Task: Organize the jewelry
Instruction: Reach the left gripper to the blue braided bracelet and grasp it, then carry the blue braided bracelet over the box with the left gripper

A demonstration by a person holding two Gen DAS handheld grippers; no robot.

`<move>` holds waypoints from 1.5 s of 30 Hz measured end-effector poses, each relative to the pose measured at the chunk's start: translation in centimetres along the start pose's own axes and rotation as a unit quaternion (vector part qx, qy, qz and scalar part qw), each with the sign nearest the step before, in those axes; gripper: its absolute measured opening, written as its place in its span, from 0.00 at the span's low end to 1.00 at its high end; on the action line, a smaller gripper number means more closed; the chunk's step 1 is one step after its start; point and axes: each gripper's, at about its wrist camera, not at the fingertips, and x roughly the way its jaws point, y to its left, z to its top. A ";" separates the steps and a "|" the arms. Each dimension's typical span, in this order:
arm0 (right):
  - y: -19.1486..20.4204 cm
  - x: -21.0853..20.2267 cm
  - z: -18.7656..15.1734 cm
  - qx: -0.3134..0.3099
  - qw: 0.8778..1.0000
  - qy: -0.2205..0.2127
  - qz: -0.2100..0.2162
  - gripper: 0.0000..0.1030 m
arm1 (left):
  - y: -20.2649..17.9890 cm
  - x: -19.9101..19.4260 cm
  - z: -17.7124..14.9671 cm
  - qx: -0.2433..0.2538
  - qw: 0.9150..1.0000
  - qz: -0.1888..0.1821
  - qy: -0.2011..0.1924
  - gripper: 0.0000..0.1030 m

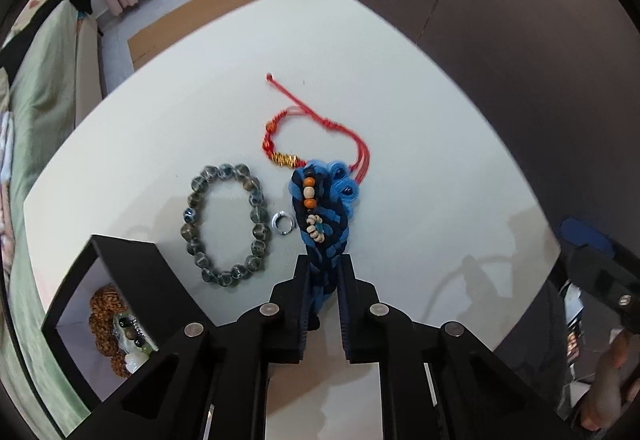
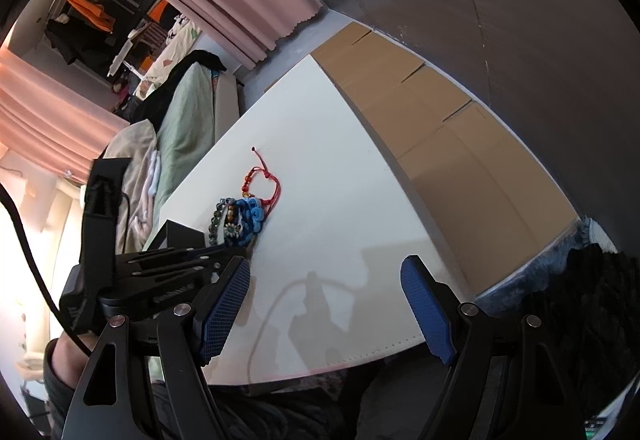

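Observation:
My left gripper (image 1: 323,264) is shut on the near end of a blue braided bracelet (image 1: 324,216) with orange and cream beads, which lies on the white table (image 1: 420,168). A red cord bracelet (image 1: 316,136) with a gold charm lies just beyond it. A grey-green beaded bracelet (image 1: 226,224) lies to the left, with a small silver ring (image 1: 283,223) beside it. A black jewelry box (image 1: 116,304) at the lower left holds a brown bead bracelet and other pieces. My right gripper (image 2: 326,280) is open and empty, above the table's near edge; the blue bracelet (image 2: 248,218) lies far ahead.
A bed with green bedding (image 1: 44,88) runs along the table's left side. Cardboard (image 2: 440,128) lies on the floor past the table's far edge. A dark wall (image 1: 500,0) stands behind. The left gripper's body (image 2: 152,268) shows at the left of the right wrist view.

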 end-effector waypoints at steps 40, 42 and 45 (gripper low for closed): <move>6.3 2.5 0.7 -0.046 0.998 0.026 0.045 0.76 | 8.2 -9.8 -5.9 -0.096 0.991 -0.012 -0.097 0.12; 6.4 2.7 0.9 -0.045 0.998 0.024 0.042 0.76 | 8.6 -9.1 -6.1 -0.098 0.991 -0.011 -0.087 0.12; 6.4 2.7 1.1 -0.044 0.998 0.024 0.035 0.76 | 9.1 -8.1 -6.4 -0.101 0.992 -0.018 -0.074 0.12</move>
